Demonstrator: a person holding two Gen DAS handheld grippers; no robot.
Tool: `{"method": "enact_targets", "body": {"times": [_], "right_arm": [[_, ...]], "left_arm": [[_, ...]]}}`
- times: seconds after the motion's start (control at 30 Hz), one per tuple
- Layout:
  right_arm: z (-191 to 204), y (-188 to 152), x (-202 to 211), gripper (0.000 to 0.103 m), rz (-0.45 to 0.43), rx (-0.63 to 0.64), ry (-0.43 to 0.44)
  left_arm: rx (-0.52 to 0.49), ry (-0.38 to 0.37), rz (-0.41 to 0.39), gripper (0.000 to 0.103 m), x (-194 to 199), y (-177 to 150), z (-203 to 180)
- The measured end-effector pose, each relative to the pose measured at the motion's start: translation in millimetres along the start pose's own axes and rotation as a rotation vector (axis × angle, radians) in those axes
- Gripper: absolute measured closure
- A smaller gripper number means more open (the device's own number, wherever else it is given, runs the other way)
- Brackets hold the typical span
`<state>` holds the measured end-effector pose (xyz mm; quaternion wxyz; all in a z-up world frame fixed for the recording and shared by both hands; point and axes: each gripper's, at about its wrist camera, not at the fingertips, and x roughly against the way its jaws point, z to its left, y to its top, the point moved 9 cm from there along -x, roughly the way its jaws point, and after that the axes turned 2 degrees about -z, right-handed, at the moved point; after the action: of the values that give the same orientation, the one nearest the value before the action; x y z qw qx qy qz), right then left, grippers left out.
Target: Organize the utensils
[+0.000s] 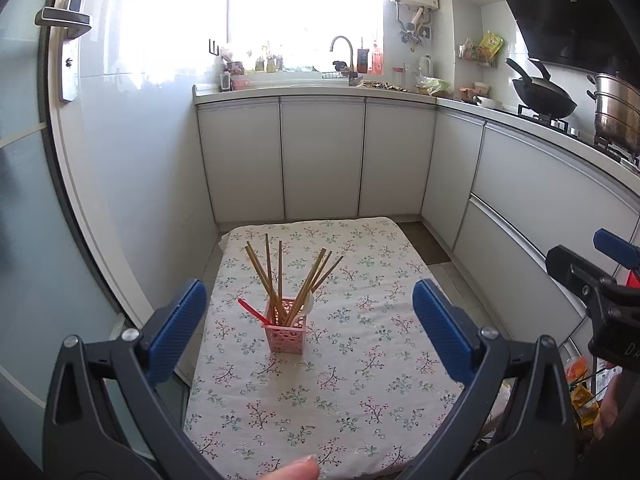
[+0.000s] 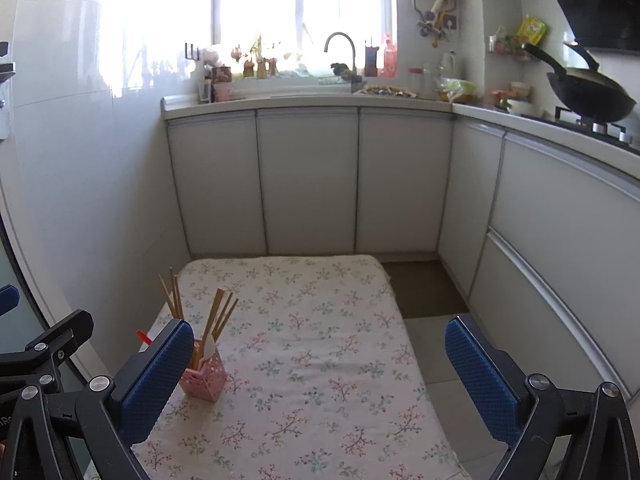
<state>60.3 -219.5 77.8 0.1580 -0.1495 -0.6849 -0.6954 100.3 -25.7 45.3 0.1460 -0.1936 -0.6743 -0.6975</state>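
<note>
A pink perforated utensil holder (image 1: 285, 332) stands upright on the floral tablecloth (image 1: 360, 360). It holds several wooden chopsticks (image 1: 276, 276), a red spoon (image 1: 251, 309) and a white spoon (image 1: 307, 305). My left gripper (image 1: 316, 332) hovers open above the near part of the table, with nothing between its blue pads. In the right wrist view the same holder (image 2: 204, 376) sits at the left, partly hidden behind the left pad (image 2: 160, 376). My right gripper (image 2: 328, 384) is open and empty too, held over the table's right half. The right gripper body (image 1: 600, 292) also shows at the left wrist view's right edge.
White cabinet doors (image 1: 320, 156) close off the far side, with a sink and faucet (image 1: 342, 46) above. A wok (image 1: 544, 96) and a steel pot (image 1: 618, 108) sit on the stove at right. A door with a handle (image 1: 62, 20) stands at left. Floor tiles (image 2: 432, 300) lie right of the table.
</note>
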Motion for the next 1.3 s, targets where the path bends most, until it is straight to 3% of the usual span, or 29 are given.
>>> {"method": "enact_targets", "body": {"times": [1.3], "right_arm": [[-5.7, 0.6, 2.1, 0.0, -0.014, -0.027, -0.009]], "left_arm": [[-0.011, -0.01, 0.006, 0.001, -2.9, -3.7, -8.5]]}}
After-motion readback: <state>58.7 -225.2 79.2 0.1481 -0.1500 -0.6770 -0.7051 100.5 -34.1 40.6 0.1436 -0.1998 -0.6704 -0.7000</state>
